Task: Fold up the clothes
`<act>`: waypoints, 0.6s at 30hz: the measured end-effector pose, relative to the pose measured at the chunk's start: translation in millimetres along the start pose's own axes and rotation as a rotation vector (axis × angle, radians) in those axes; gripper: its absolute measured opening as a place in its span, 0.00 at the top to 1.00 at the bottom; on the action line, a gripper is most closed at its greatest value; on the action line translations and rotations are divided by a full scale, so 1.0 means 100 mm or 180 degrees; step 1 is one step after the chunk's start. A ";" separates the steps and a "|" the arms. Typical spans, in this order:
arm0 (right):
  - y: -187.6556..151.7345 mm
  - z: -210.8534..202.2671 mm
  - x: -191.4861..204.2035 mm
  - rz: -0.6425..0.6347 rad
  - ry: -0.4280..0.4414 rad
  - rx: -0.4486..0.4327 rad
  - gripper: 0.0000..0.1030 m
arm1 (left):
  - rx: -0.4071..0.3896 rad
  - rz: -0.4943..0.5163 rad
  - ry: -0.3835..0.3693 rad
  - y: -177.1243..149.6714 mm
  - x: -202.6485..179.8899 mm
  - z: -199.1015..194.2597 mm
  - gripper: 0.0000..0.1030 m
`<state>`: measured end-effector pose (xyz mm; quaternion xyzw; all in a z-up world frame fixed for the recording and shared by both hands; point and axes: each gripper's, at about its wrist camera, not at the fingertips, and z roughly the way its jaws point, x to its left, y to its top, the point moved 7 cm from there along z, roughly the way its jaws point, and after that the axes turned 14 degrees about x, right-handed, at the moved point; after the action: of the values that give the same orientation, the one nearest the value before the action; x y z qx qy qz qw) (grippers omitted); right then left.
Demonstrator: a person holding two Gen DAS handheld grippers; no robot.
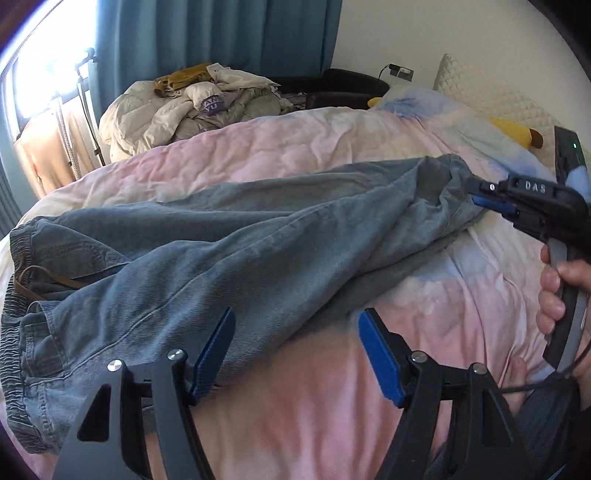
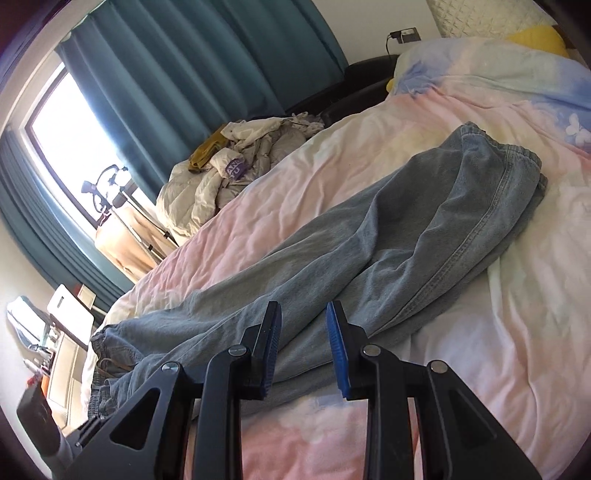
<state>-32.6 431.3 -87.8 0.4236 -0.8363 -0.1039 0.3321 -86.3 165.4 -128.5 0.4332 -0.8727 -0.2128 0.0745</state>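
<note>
A pair of faded blue jeans [image 1: 207,258] lies stretched across the pink and white bedspread [image 1: 332,406], waistband at the left, leg cuffs at the right. My left gripper [image 1: 295,347] is open, its blue pads either side of the near edge of the jeans' thigh. My right gripper [image 1: 480,194] sits at the leg cuffs in the left wrist view. In its own view it [image 2: 303,343] is open, fingers hovering over the jeans [image 2: 369,240], holding nothing.
A heap of cream and grey clothes [image 1: 192,107] with a mustard item lies beyond the bed's far side. Teal curtains [image 1: 221,33] and a bright window are behind. A yellow plush toy [image 1: 513,131] and pillow lie at the bed head.
</note>
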 end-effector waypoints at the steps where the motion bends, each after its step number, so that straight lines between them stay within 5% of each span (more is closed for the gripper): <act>1: 0.05 0.02 -0.02 0.0010 -0.0034 -0.0015 0.74 | 0.0006 0.0024 0.0034 -0.01 -0.01 0.04 0.30; 13: 0.85 0.74 -0.33 0.0192 -0.0387 -0.0134 0.68 | -0.0045 0.0019 0.0326 -0.01 0.14 0.37 0.31; 18: 1.11 1.14 -0.50 0.0222 -0.0590 -0.0071 0.61 | 0.0083 0.0012 0.0353 -0.03 0.18 0.51 0.40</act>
<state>-155.9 526.9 -146.5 0.3791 -0.8765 -0.1403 0.2614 -111.5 165.5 -176.3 0.4436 -0.8707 -0.1769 0.1174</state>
